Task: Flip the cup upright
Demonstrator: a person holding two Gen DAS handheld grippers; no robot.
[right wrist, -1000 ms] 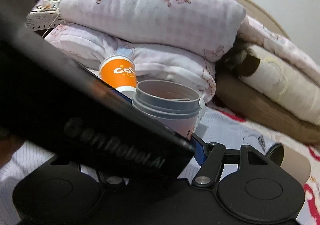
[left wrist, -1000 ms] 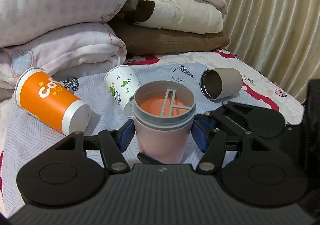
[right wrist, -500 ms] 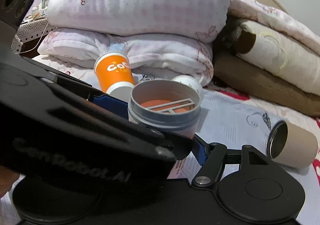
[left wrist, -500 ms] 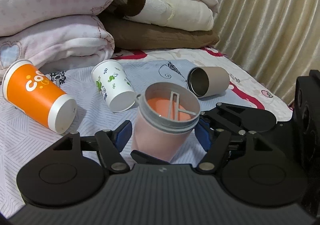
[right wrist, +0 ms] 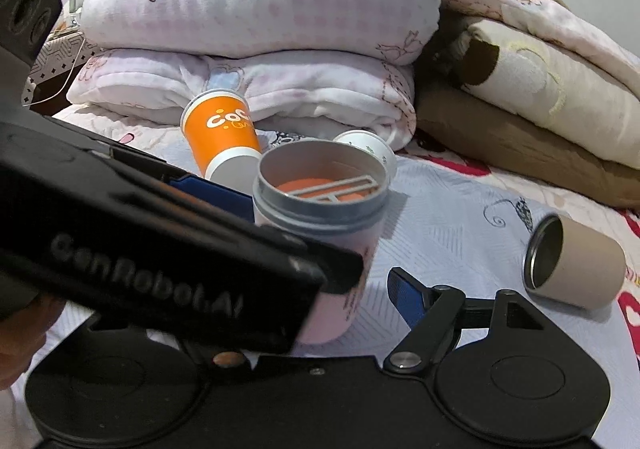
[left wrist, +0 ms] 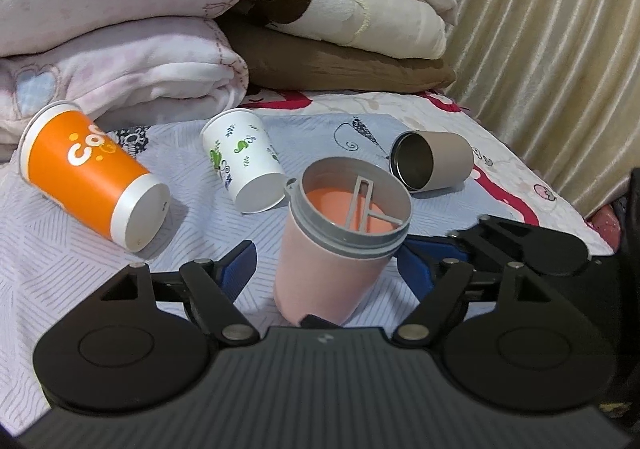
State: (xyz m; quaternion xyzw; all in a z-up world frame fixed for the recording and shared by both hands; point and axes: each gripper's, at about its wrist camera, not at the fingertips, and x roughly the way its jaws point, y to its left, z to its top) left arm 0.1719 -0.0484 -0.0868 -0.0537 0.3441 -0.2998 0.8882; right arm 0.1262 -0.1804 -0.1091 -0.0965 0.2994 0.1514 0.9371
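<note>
A pink cup with a grey rim [left wrist: 336, 249] stands upright on the bedspread, slightly tilted, between the fingers of my left gripper [left wrist: 328, 261]. The blue pads [left wrist: 240, 265] stand apart from its sides, so the left gripper is open. The cup also shows in the right wrist view [right wrist: 320, 217]. My right gripper [right wrist: 352, 289] is behind the cup, open; its left finger is hidden by the left gripper's body [right wrist: 160, 249].
An orange cup [left wrist: 92, 177], a white leaf-patterned cup [left wrist: 244, 165] and a beige steel-lined cup [left wrist: 432, 165] lie on their sides on the bedspread. Folded quilts [left wrist: 120, 29] are stacked behind. A curtain [left wrist: 560, 49] hangs at right.
The left gripper's fingers have opened away from the pink cup and pulled back a little. The cup now stands free on the bed. The right gripper has drawn back as well.
</note>
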